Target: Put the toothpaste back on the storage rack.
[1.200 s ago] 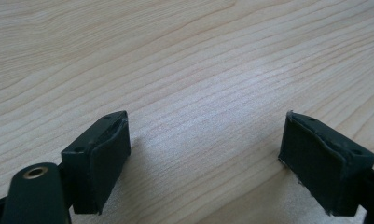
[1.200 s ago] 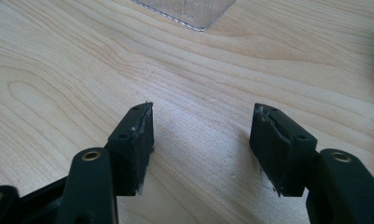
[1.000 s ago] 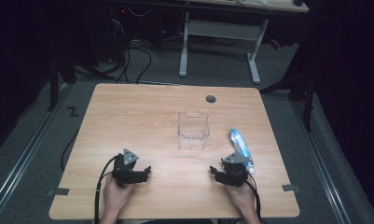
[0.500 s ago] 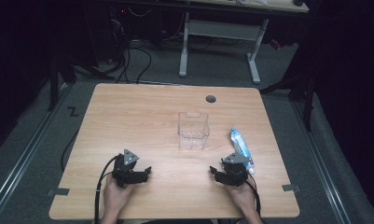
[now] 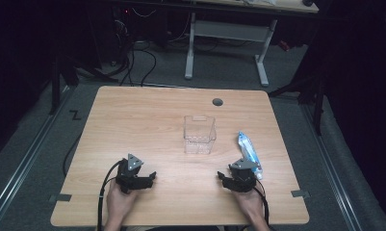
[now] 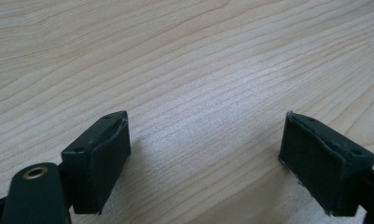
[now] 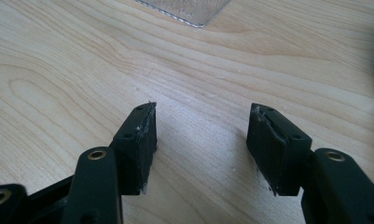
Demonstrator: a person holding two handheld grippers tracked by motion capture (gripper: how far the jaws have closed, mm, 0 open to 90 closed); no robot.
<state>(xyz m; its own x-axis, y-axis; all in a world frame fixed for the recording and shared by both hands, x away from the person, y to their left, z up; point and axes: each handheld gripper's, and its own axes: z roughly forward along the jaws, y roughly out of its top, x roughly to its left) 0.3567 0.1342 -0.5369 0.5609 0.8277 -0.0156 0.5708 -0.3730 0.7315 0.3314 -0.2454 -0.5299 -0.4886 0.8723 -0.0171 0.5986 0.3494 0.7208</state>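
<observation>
Two grippers sit low at the near edge of the wooden table, one in each of the person's hands, and both are empty. Over on the left, the left gripper rests on the tabletop with its grey three-cornered plate on top and its black cable looping back toward the near edge; its own view shows the two black jaws spread wide, nothing but pale wood grain between them. On the right, the right gripper also sits on the surface, jaws parted with bare wood in the gap, a little narrower than the left pair. Just beside it, on its outer side, lies a clear plastic bottle with blue on it, flat on its side, running away toward the far edge, its near end close by the gripper's body. Centre of the table, well ahead of both grippers, stands a clear plastic container, open at the top and upright; its near corner peeks into the top of the right gripper view. Farther back, a small dark round grommet sits near the far edge.
</observation>
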